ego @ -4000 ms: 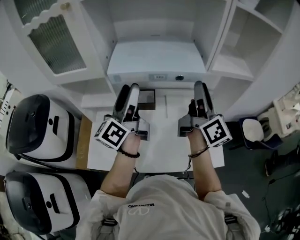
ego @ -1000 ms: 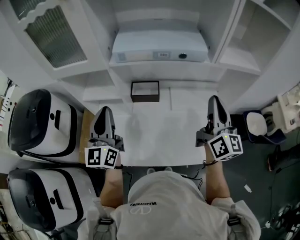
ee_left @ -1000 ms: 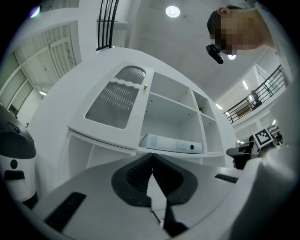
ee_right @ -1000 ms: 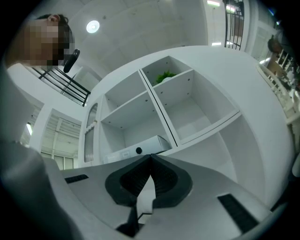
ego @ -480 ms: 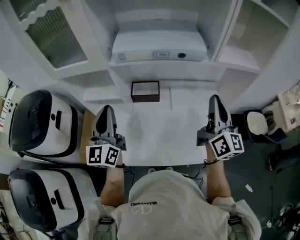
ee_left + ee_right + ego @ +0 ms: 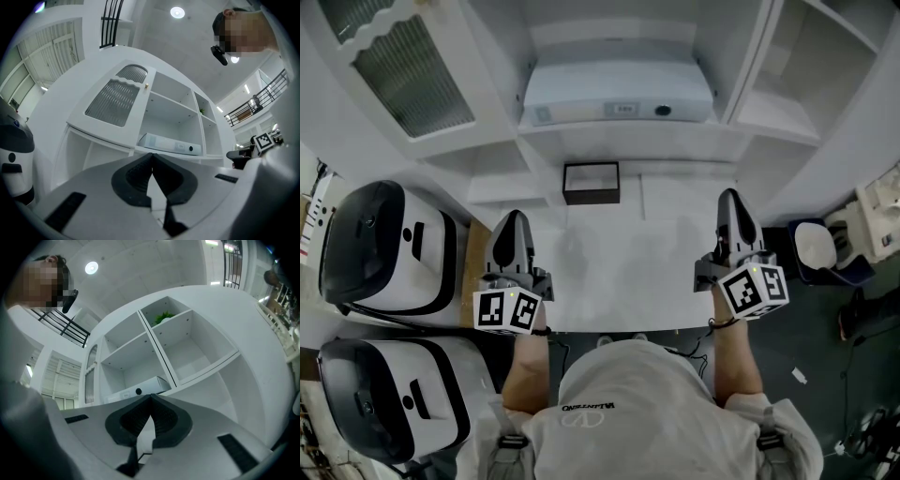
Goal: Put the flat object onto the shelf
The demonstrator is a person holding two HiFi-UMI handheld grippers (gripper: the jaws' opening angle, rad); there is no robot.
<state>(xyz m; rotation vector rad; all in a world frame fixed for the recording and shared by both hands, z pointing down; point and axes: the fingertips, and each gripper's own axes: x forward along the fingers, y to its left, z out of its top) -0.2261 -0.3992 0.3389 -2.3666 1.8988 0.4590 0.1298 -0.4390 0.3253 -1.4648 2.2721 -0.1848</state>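
Observation:
The flat object, a white binder-like case (image 6: 619,94), lies flat on the shelf (image 6: 628,142) of the white cabinet, with a dark round spot on its front edge. It also shows in the left gripper view (image 6: 171,144) and the right gripper view (image 6: 136,391). My left gripper (image 6: 512,221) rests over the table's front left, shut and empty. My right gripper (image 6: 730,199) sits over the front right, also shut with nothing in it. Both point toward the cabinet, well short of the case. In their own views the dark pads meet at the tips (image 6: 152,157) (image 6: 151,397).
A white table (image 6: 619,272) stands before the cabinet, with a small dark-framed box (image 6: 591,183) at its back edge. Two white-and-black machines (image 6: 380,244) (image 6: 380,394) stand at the left. A ribbed-glass cabinet door (image 6: 408,70) is upper left, a chair (image 6: 816,251) at the right.
Four seconds ago both grippers reached forward by the shelf; now they are drawn back to the table's front edge. Over the last second nothing has visibly moved.

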